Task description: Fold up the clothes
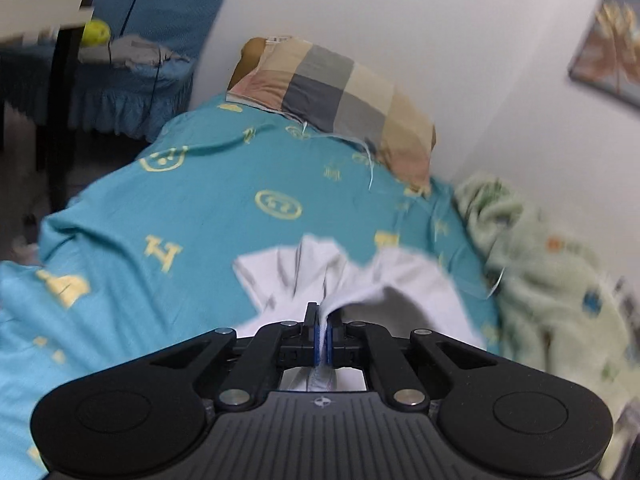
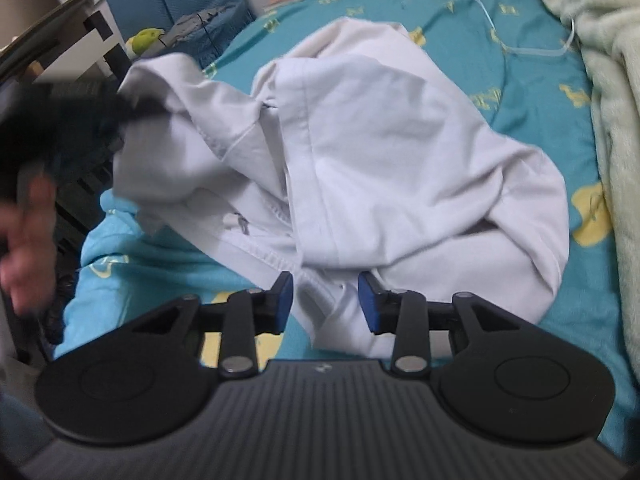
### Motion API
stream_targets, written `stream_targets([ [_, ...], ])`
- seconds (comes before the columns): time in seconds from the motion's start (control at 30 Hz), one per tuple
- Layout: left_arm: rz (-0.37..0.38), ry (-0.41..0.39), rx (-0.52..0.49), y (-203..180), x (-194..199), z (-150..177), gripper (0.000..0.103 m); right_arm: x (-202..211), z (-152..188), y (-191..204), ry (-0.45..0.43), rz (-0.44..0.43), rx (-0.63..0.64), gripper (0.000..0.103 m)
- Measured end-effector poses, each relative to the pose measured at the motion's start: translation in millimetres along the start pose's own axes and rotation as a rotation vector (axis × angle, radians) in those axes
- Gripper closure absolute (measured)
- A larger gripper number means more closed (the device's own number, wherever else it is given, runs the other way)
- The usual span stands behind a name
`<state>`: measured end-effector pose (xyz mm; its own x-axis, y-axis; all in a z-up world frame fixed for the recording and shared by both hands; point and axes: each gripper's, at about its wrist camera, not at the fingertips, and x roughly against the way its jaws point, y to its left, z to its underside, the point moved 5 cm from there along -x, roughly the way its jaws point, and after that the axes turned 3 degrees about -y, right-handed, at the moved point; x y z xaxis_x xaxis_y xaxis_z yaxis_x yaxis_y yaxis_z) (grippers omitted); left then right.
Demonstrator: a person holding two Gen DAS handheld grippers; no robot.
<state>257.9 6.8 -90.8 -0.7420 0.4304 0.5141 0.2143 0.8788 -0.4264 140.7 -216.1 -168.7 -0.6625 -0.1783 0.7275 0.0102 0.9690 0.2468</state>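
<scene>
We see the left gripper [image 1: 323, 330] with its fingers pressed together on a bunched edge of the white garment [image 2: 384, 152], lifting that edge off the bed [image 1: 168, 208]. The right gripper [image 2: 325, 306] holds its fingers apart, low over the garment's near hem. The garment lies crumpled on the teal sheet.
</scene>
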Motion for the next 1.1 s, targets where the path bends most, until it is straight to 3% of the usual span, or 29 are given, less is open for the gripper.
stream_targets([
  [0.1,-0.072,-0.01,-0.068,9.0,-24.9,-10.3,0.099,-4.9,2.4,1.2,-0.004,0.079,0.062,0.066],
  [0.17,-0.094,0.031,-0.072,16.6,-42.5,-8.7,0.099,-6.7,1.9,1.5,0.001,0.095,0.076,0.067],
  [0.23,-0.099,0.063,-0.061,21.7,-47.7,-4.7,0.097,-5.7,0.7,0.0,-0.001,0.109,0.072,0.084],
  [0.27,-0.099,0.072,-0.067,22.9,-46.2,-4.1,0.095,-3.4,-0.6,-1.9,-0.004,0.1,0.05,0.09],
  [0.4,-0.11,0.075,-0.165,19.5,-23.7,-2.4,0.073,8.9,-4.2,-8.0,-0.029,0.076,-0.011,0.096],
  [0.47,-0.119,0.091,-0.23,14.8,-4.7,1.3,0.06,16.1,-5.6,-11.5,-0.049,0.068,-0.033,0.098],
  [0.6,-0.13,0.094,-0.455,-11.1,32.7,21.0,0.055,30.3,-12.1,-20.7,-0.095,0.041,-0.095,0.099],
  [0.73,-0.177,0.092,-0.651,-38.9,27.7,48.5,0.052,38.3,-16.1,-25.6,-0.125,0.017,-0.127,0.1],
  [0.83,-0.235,0.106,-0.7,-41.6,6.2,61.7,0.054,40.5,-17.2,-28.6,-0.133,-0.006,-0.145,0.099],
  [0.9,-0.231,0.078,-0.668,-40.1,7.7,56.0,0.058,41.9,-17.9,-30.7,-0.139,-0.021,-0.157,0.097],
  [0.97,-0.228,0.049,-0.636,-38.5,9.3,50.3,0.083,42.8,-18.6,-32.3,-0.144,-0.037,-0.166,0.097],
  [1.03,-0.224,0.021,-0.604,-36.9,10.9,44.6,0.099,38.3,-19.0,-28.8,-0.138,-0.059,-0.147,0.096],
  [1.1,-0.22,-0.007,-0.573,-35.2,12.5,38.8,0.101,35.3,-20.2,-20.3,-0.135,-0.081,-0.114,0.096],
])
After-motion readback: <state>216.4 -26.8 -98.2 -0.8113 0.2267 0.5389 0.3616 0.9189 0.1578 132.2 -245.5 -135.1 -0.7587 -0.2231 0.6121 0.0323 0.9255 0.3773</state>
